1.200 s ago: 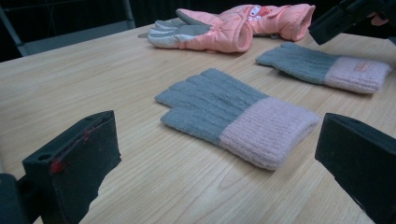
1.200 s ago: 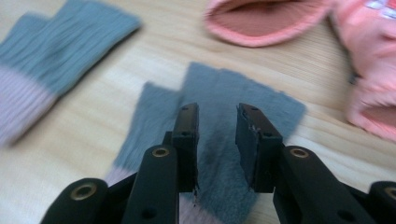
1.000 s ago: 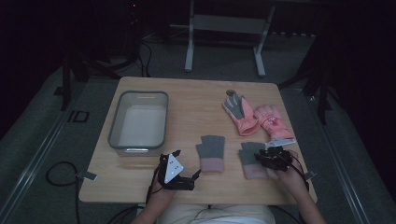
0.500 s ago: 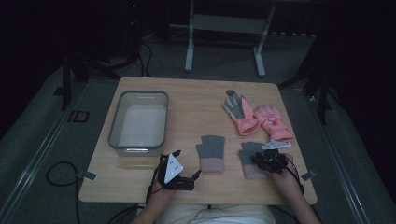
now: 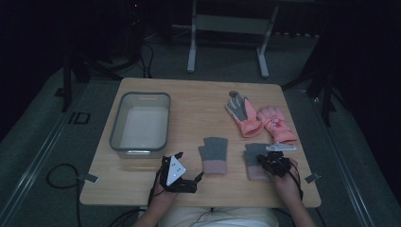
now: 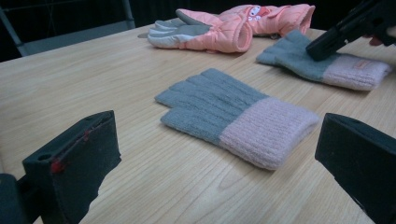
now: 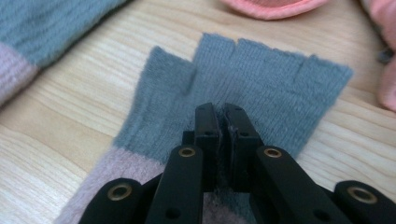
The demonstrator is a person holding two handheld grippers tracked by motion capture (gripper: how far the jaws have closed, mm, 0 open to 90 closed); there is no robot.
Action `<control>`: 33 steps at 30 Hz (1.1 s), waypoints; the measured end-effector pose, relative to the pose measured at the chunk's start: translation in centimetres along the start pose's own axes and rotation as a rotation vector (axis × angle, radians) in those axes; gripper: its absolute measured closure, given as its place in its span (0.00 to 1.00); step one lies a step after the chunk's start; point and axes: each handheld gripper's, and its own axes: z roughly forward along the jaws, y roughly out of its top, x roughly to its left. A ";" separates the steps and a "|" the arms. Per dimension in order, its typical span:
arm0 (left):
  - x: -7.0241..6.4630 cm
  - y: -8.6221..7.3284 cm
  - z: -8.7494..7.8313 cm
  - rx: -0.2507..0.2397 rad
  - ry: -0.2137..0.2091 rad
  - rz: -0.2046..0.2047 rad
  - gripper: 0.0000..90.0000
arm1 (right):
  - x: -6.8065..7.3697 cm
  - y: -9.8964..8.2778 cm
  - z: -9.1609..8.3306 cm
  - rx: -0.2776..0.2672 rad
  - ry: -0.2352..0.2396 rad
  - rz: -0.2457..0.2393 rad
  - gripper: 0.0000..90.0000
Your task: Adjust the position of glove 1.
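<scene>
The wooden worktop [image 5: 198,109] carries everything; a grey bin [image 5: 140,124] sits on its left half, its long axis running away from me. On the far right lie two pink padded gloves [image 5: 261,120] side by side and touching, fingers pointing away and a little left; my left gripper view shows them [image 6: 233,25] from low down, one palm grey, the other printed.

Nearer me lie two knitted gloves, grey with pink cuffs. The middle knitted glove [image 5: 213,154] lies flat between my hands, long axis running away from me, fingers to the far side, cuff toward me. My left gripper view shows it [image 6: 233,116] lying diagonally, cuff toward the lower right, its ribbing plain there as it is not from above.

The right knitted glove [image 5: 254,158] lies parallel, just below the pink pair, fingers likewise away. My right gripper [image 5: 274,163] sits over its middle. From above I cannot judge the jaws; my right gripper view shows them [image 7: 223,135] pressed together on the grey knit [image 7: 261,79], pinching a small fold near the cuff line. The left gripper view catches that gripper [image 6: 345,28] touching down on the glove.

My left gripper [image 5: 198,178] rests low at the near edge, just left of the middle glove; its jaws stand wide apart, holding nothing
</scene>
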 end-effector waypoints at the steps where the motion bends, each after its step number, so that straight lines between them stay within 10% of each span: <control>1: 0.0 0.0 0.0 0.001 -0.001 -0.001 0.00 | 0.0 0.2 -0.3 -0.004 -0.003 0.004 0.95; 16: 0.0 0.0 0.0 0.004 -0.002 0.002 0.00 | 3.4 6.1 -4.3 -0.140 0.026 0.031 0.95; 33: 0.1 0.0 0.0 0.001 -0.008 0.003 0.00 | 10.9 9.6 -0.6 -0.118 0.126 -0.021 0.95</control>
